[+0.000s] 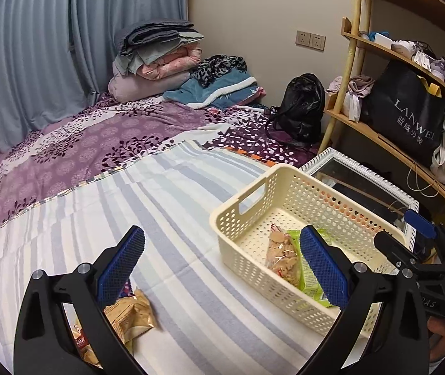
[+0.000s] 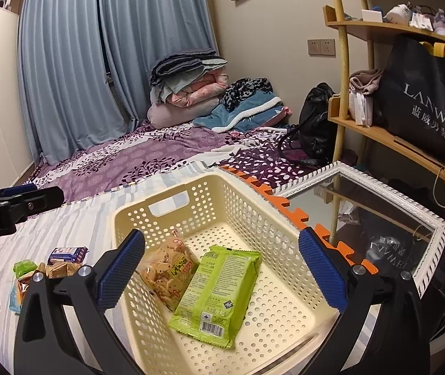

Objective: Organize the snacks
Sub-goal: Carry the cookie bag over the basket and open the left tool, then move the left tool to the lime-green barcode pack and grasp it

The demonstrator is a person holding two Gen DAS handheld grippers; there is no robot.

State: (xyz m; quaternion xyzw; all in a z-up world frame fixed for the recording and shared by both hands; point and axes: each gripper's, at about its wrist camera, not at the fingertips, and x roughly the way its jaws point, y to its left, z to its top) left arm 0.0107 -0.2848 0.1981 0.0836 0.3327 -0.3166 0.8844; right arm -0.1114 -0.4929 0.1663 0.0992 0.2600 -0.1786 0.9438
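A cream perforated basket (image 2: 166, 201) stands on the striped bed sheet and holds a clear bag of biscuits (image 2: 167, 270) and a green snack packet (image 2: 219, 293). My right gripper (image 2: 221, 253) is open and empty above the basket. My left gripper (image 1: 221, 247) is open and empty, to the left of the basket (image 1: 253, 187), above a tan snack bag (image 1: 132, 315). Several more small snack packets (image 2: 63, 259) lie on the sheet left of the basket.
A white-framed mirror (image 2: 428, 218) lies right of the basket beside orange foam mat edging (image 2: 288, 206). A wooden shelf (image 2: 388, 137) with a black bag stands at right. Folded bedding (image 2: 188, 93) and a black backpack (image 2: 316, 125) sit at the far end of the bed.
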